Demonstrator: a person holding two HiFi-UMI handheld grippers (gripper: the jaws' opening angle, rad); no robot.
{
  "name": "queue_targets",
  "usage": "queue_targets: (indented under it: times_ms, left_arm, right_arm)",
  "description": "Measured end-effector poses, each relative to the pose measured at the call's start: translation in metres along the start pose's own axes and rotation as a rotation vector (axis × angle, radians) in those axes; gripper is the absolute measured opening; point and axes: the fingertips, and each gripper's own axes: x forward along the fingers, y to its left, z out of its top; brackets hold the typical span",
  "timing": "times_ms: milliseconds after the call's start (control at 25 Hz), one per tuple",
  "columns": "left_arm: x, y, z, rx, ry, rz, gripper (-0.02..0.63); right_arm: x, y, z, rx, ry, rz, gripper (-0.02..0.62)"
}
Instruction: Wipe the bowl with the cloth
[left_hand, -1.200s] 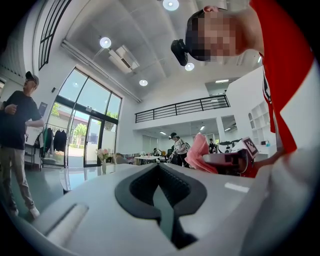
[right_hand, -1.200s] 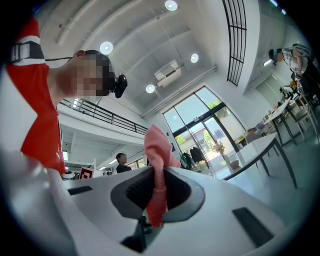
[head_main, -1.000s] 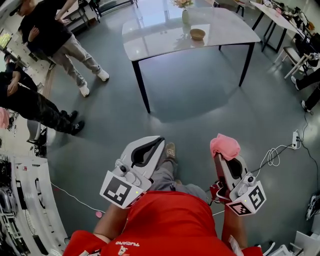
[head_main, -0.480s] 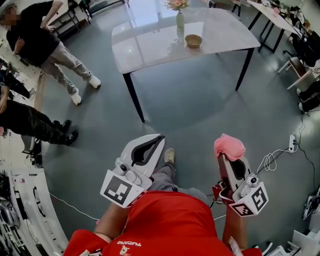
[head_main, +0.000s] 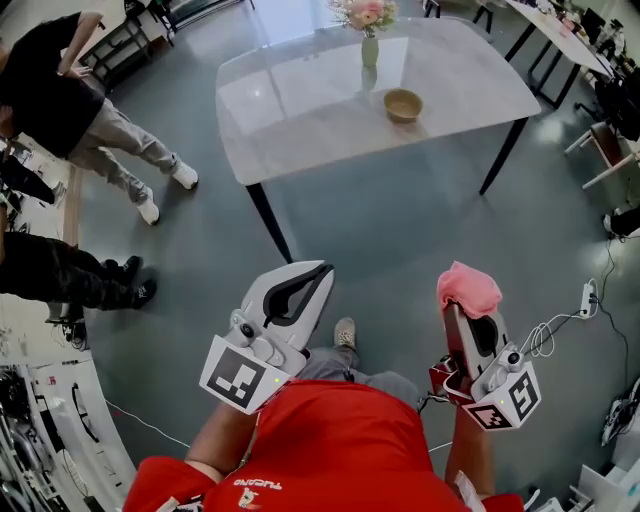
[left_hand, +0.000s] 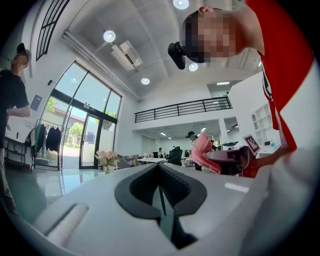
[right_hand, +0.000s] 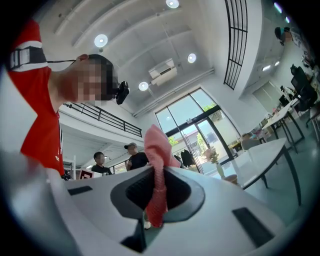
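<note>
A small tan bowl (head_main: 403, 104) stands on a glossy grey table (head_main: 300, 100) far ahead of me, next to a vase of pink flowers (head_main: 368, 22). My right gripper (head_main: 468, 300) is shut on a pink cloth (head_main: 469, 289), which bunches above its tip; in the right gripper view the pink cloth (right_hand: 158, 170) hangs pinched between the jaws. My left gripper (head_main: 318, 275) is shut with nothing in it, and its jaws meet in the left gripper view (left_hand: 160, 187). Both grippers are held at waist height, well short of the table.
Grey floor lies between me and the table. Two people (head_main: 70, 90) stand at the left. A power strip with a white cable (head_main: 560, 310) lies on the floor at the right. Desks and chairs (head_main: 600, 60) fill the far right, shelving (head_main: 40, 430) the lower left.
The table, bowl and vase have drawn nearer and lower in the head view as I walk toward them. Both grippers keep their hold and pose.
</note>
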Motion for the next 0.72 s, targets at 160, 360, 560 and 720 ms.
queue_targets:
  times_ms: [160, 360, 560, 720]
  left_arm:
    - [0.018, 0.031, -0.002, -0.005, 0.001, -0.008, 0.005]
    - [0.039, 0.051, -0.004, -0.023, 0.003, -0.024, 0.005]
    - [0.057, 0.06, -0.008, -0.037, 0.007, -0.034, 0.005]
    - [0.079, 0.067, -0.008, -0.036, 0.011, -0.032, 0.005]
  right_arm:
    - [0.031, -0.019, -0.002, -0.003, 0.006, -0.013, 0.023]
    - [0.051, -0.035, 0.0, -0.003, 0.018, -0.027, 0.023]
    - [0.057, -0.052, 0.001, -0.006, 0.029, -0.042, 0.023]
    - [0.065, -0.074, 0.005, -0.002, 0.037, -0.038, 0.023]
